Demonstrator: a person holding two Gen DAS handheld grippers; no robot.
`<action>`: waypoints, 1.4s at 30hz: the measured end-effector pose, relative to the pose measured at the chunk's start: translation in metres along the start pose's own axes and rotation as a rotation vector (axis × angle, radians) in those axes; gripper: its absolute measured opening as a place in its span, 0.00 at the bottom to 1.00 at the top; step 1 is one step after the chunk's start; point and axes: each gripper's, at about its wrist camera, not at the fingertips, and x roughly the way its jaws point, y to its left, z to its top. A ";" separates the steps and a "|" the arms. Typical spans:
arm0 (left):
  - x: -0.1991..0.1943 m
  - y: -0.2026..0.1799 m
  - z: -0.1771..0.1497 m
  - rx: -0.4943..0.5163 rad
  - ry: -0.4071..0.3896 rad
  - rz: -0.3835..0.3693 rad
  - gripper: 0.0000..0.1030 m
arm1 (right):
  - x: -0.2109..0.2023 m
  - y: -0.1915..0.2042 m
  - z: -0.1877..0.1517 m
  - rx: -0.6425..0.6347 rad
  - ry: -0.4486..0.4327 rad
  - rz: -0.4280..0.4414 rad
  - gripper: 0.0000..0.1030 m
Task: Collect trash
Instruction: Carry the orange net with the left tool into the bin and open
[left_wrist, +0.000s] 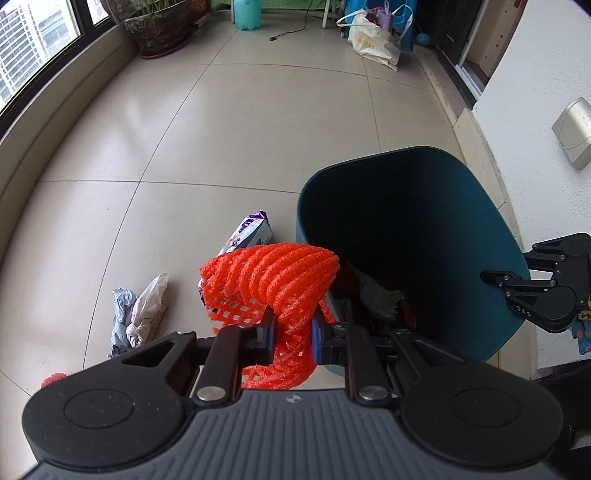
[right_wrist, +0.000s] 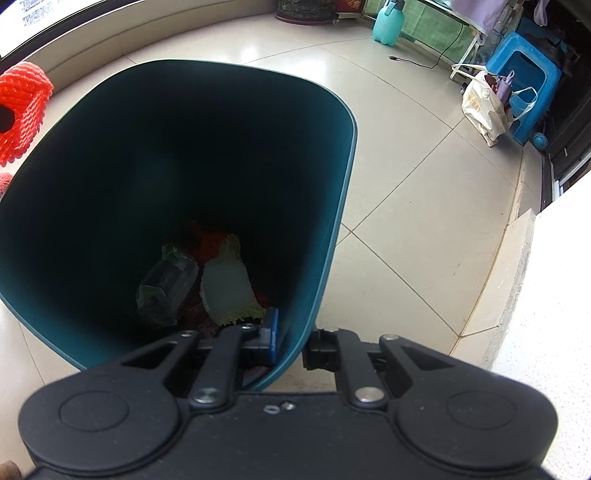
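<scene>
My left gripper (left_wrist: 293, 326) is shut on an orange foam net (left_wrist: 273, 280), which hangs in the air beside the near left rim of the teal trash bin (left_wrist: 491, 236). In the right wrist view the same orange net (right_wrist: 22, 110) shows at the far left, outside the bin. My right gripper (right_wrist: 293, 341) is shut on the bin's near wall (right_wrist: 332, 236), one finger inside and one outside. Cabbage leaves (right_wrist: 229, 284) and a crumpled clear bag (right_wrist: 166, 284) lie at the bin's bottom. My right gripper (left_wrist: 532, 291) also shows at the bin's right edge in the left wrist view.
On the floor left of the bin lie a purple-and-white wrapper (left_wrist: 247, 232), a knotted white bag (left_wrist: 147, 310) and grey crumpled paper (left_wrist: 122, 317). A big plant pot (left_wrist: 159, 33), a teal bottle (left_wrist: 245, 14), a white shopping bag (left_wrist: 373, 42) and a blue stool (right_wrist: 524, 74) stand farther off. A white wall (left_wrist: 535, 92) is right.
</scene>
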 end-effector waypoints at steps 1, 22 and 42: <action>-0.001 -0.006 0.002 0.012 -0.002 -0.004 0.17 | 0.000 -0.001 0.000 -0.003 0.000 0.000 0.11; 0.108 -0.113 0.016 0.200 0.178 -0.017 0.17 | 0.002 -0.003 -0.009 -0.009 -0.032 0.012 0.11; 0.135 -0.110 0.013 0.162 0.233 -0.060 0.56 | -0.002 0.001 -0.012 -0.011 -0.039 0.010 0.11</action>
